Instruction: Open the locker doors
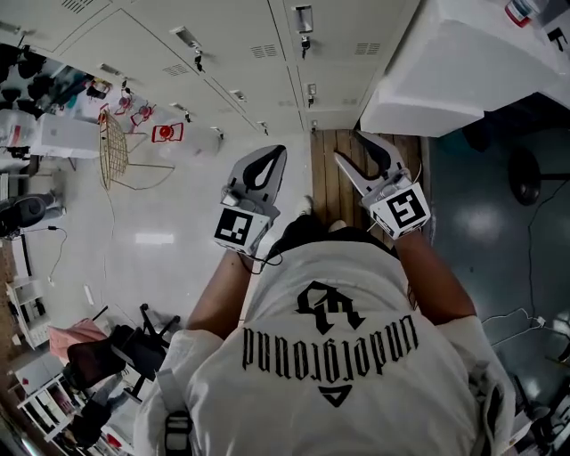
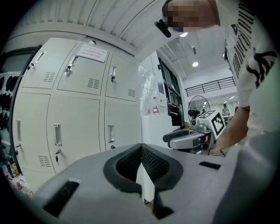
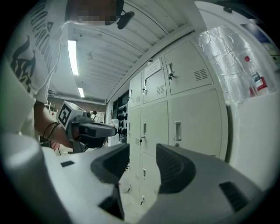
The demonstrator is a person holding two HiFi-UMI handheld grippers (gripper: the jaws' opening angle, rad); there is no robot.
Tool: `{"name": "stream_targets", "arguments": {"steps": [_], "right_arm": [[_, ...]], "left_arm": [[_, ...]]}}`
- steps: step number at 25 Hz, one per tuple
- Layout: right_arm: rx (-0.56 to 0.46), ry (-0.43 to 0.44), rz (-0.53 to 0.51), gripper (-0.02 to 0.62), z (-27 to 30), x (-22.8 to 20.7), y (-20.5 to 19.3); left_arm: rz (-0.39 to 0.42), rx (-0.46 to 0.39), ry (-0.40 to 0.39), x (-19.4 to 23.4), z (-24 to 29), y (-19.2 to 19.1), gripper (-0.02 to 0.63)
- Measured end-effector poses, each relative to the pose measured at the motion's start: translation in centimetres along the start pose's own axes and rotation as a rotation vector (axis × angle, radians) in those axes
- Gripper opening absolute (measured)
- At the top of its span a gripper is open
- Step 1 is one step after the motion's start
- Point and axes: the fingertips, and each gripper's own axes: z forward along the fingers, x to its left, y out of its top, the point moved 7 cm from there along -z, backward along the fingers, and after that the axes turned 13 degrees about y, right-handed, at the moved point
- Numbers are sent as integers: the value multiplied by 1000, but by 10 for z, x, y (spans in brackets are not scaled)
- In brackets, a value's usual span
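A bank of pale grey lockers (image 1: 258,53) runs across the top of the head view, every door closed, with handles and keys (image 1: 304,18) showing. My left gripper (image 1: 282,150) is held in the air short of them, its jaws closed tip to tip with nothing between. My right gripper (image 1: 350,145) hovers beside it with a clear gap between its jaws, holding nothing. In the left gripper view the closed doors (image 2: 78,118) and a handle (image 2: 110,133) lie beyond the left gripper (image 2: 141,147). The right gripper view shows my right gripper (image 3: 142,162) facing the lockers (image 3: 192,118), well short of a handle (image 3: 176,131).
A white wrapped cabinet (image 1: 463,71) stands right of the lockers, with a fire extinguisher (image 3: 258,81) behind plastic film. A wooden floor strip (image 1: 329,178) lies under the grippers. A wire chair (image 1: 116,151) stands left, an office chair (image 1: 116,352) lower left, a black stool (image 1: 525,174) at right.
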Motion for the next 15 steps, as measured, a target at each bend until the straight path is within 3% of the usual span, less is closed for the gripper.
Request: {"name": "stream_targets", "arguments": {"steps": [15], "right_arm": [[127, -76, 22, 193, 103, -95, -150]], "left_arm": [[36, 65, -124, 89, 108, -139, 8]]}}
